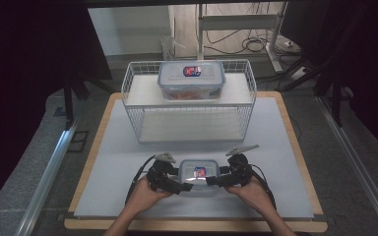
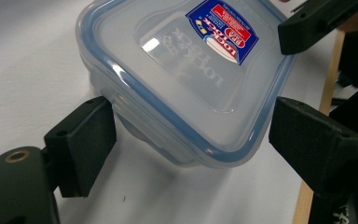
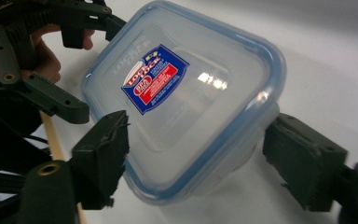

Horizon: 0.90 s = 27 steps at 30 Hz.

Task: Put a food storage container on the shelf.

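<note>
Two forearms enter from the bottom edge of the high view, each hand holding a black hand-held gripper. Between them, near the front of the white-topped counter [image 1: 128, 162], a small clear plastic container [image 1: 198, 177] with a blue-rimmed lid and a red and blue label is set. It is flanked by the left hand-held gripper [image 1: 186, 186] on its left side and the right hand-held gripper [image 1: 214, 181] on its right.

Seen in the left gripper view, the container [image 2: 182, 79] sits between the two black jaws of the left hand-held gripper [image 2: 191, 140]. One pad [image 2: 86, 144] is pressed against the container's side under the lid rim, while the other pad [image 2: 314, 142] stands just apart from the corner, so the container is straddled but not clamped.

Seen in the right gripper view, the container [image 3: 186, 93] is likewise bracketed by the right hand-held gripper [image 3: 196, 158]. One pad [image 3: 103, 154] touches the lid rim and the other pad [image 3: 303, 161] sits close beside the opposite corner; a firm grip cannot be confirmed.

Farther back, a white wire shelf rack [image 1: 133, 93] is placed on the counter, and a larger, similar container [image 1: 192, 78] rests on its upper shelf.
</note>
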{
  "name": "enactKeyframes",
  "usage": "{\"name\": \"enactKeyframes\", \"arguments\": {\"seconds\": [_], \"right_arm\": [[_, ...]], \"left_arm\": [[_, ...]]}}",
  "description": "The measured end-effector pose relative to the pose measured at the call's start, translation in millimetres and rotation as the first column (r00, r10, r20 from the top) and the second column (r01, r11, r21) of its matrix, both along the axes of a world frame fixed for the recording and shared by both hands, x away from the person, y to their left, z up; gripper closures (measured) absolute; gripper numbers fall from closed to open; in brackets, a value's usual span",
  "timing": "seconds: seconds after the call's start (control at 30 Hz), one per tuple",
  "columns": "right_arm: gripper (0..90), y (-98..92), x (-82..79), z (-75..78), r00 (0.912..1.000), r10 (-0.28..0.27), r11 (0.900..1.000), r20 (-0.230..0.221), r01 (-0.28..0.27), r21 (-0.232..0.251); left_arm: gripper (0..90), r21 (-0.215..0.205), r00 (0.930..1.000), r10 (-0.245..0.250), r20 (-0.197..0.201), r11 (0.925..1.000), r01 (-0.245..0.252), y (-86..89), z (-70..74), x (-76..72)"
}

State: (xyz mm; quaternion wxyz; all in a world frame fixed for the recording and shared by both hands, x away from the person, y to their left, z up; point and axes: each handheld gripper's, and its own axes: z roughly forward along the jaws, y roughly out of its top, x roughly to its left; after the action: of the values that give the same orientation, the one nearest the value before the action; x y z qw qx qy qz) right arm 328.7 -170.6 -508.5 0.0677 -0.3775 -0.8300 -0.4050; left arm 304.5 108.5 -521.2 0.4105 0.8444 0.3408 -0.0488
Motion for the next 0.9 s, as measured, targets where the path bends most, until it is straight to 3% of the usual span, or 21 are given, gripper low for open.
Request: {"name": "enactKeyframes", "arguments": {"seconds": [0.1,0.17,0.23,0.3,0.47,0.7,0.87,0.9], "right_arm": [[29.4,-4.0,-1.9,1.5,1.0,0.008,1.0,-0.002,-0.008,0.006],[33.9,-7.3,-3.5,2.2,0.9999,0.012,1.0,0.0,-0.012,0.016],[36.1,-9.2,-4.7,2.2,0.9998,0.021,1.0,-0.006,-0.021,0.023],[40.6,-13.3,-9.6,1.3,0.9996,0.027,0.999,-0.006,-0.027,0.042],[49.5,-19.6,-14.0,2.5,0.9998,0.02,0.997,-0.006,-0.019,0.078],[56.5,-28.2,-19.7,-0.4,0.9982,-0.01,0.987,-0.059,0.019,0.162],[56.7,-30.3,-22.8,-1.9,0.9977,-0.018,0.985,-0.066,0.029,0.171],[56.7,-30.1,-23.1,-1.6,0.9979,-0.019,0.985,-0.062,0.029,0.169]], "left_arm": [[18.6,-0.008,1.0,0.001,0.009,1.0,-0.001,1.5,3.1,-2.1],[23.1,-0.046,0.9996,0.027,-0.002,0.9986,-0.027,8.1,6.0,-4.4],[35.5,-0.048,0.9991,0.042,0.01,0.998,-0.042,11.6,6.7,-5.3],[40.7,-0.093,0.9987,0.051,-0.006,0.9943,-0.051,18.1,5.2,-6.9],[47.9,-0.128,0.9979,0.062,-0.017,0.9897,-0.064,22.4,4.6,-12.5],[50.4,-0.178,0.9959,0.07,-0.057,0.9808,-0.079,25.3,-1.5,-17.2],[51.4,-0.201,0.9943,0.08,-0.07,0.9753,-0.093,25.8,-3.3,-17.1],[51.9,-0.221,0.9924,0.082,-0.091,0.9701,-0.101,27.9,-4.9,-15.9]]}}
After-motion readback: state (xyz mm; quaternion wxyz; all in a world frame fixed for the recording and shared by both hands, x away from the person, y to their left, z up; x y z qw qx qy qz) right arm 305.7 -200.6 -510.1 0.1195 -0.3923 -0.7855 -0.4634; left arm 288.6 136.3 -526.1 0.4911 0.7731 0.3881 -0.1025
